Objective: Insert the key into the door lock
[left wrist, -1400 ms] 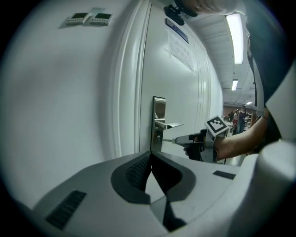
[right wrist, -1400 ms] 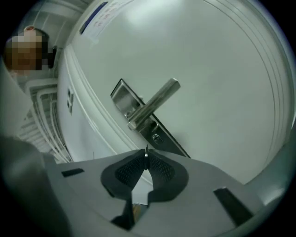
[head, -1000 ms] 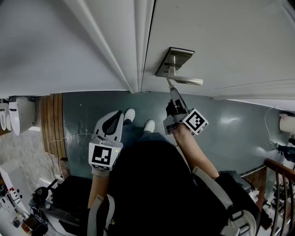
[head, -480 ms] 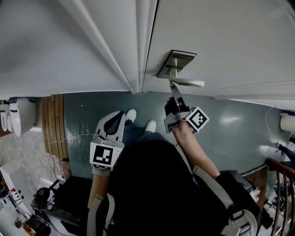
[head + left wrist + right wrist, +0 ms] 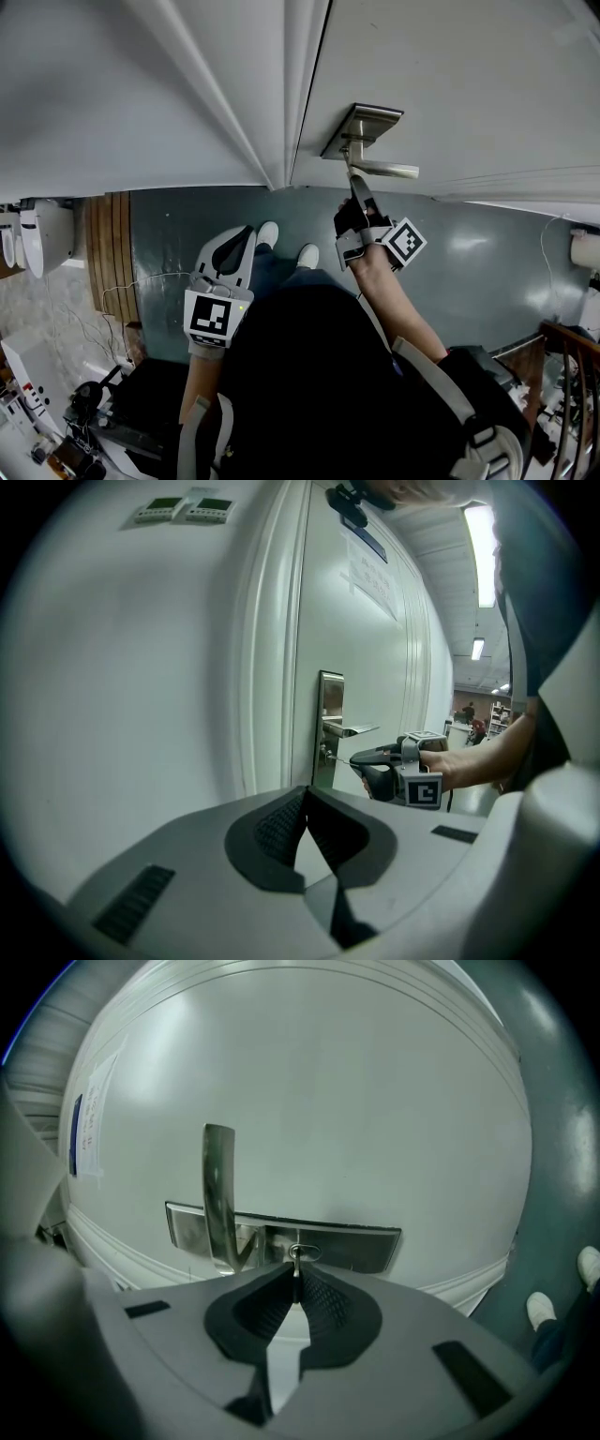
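Observation:
The steel lock plate (image 5: pixel 362 126) with its lever handle (image 5: pixel 386 170) sits on the white door (image 5: pixel 469 84). My right gripper (image 5: pixel 357 190) is shut on a thin metal key (image 5: pixel 349 171) and points at the plate. In the right gripper view the key (image 5: pixel 296 1263) sticks out of the right gripper (image 5: pixel 296 1276) and its tip meets the keyhole (image 5: pixel 303 1252); how deep it sits I cannot tell. My left gripper (image 5: pixel 246 233) hangs low at the left, shut and holding nothing. The left gripper view shows the left gripper (image 5: pixel 306 791) and, beyond it, the right gripper (image 5: pixel 398 771) at the plate (image 5: pixel 330 710).
The door frame (image 5: pixel 281 103) and a white wall (image 5: pixel 112 94) lie left of the door. Below is grey-green floor (image 5: pixel 169 234), the person's white shoes (image 5: pixel 303 255), a wooden strip (image 5: pixel 105 253) and cables at the left. Equipment clutters the bottom left corner.
My right gripper has edged up toward the lock plate, bringing the key tip against it. The left gripper has stayed about where it was.

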Motion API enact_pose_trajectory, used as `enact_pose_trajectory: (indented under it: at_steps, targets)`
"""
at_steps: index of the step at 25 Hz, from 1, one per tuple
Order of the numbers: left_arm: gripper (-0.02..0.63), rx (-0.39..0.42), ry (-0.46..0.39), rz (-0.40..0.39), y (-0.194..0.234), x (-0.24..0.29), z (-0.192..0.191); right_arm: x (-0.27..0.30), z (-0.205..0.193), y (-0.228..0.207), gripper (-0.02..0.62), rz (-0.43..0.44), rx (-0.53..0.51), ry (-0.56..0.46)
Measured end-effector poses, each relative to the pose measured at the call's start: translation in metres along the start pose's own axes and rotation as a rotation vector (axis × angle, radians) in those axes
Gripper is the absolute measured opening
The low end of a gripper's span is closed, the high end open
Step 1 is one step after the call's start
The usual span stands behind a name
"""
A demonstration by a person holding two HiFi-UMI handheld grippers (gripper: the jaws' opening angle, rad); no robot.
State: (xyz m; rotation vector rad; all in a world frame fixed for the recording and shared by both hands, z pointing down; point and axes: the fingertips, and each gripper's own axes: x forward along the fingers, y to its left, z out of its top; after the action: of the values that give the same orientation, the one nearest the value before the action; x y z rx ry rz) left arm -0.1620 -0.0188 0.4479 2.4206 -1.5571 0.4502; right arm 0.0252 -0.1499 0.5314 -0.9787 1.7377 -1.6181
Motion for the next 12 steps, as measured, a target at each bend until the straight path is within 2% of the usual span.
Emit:
enact_pose_trajectory:
  at_steps: [12]
  targets:
    - [0.008, -0.002, 0.008, -0.003, 0.0001, -0.0006, -0.0028, 0.0013, 0.0004, 0.0012, 0.032, 0.024, 0.065, -0.064]
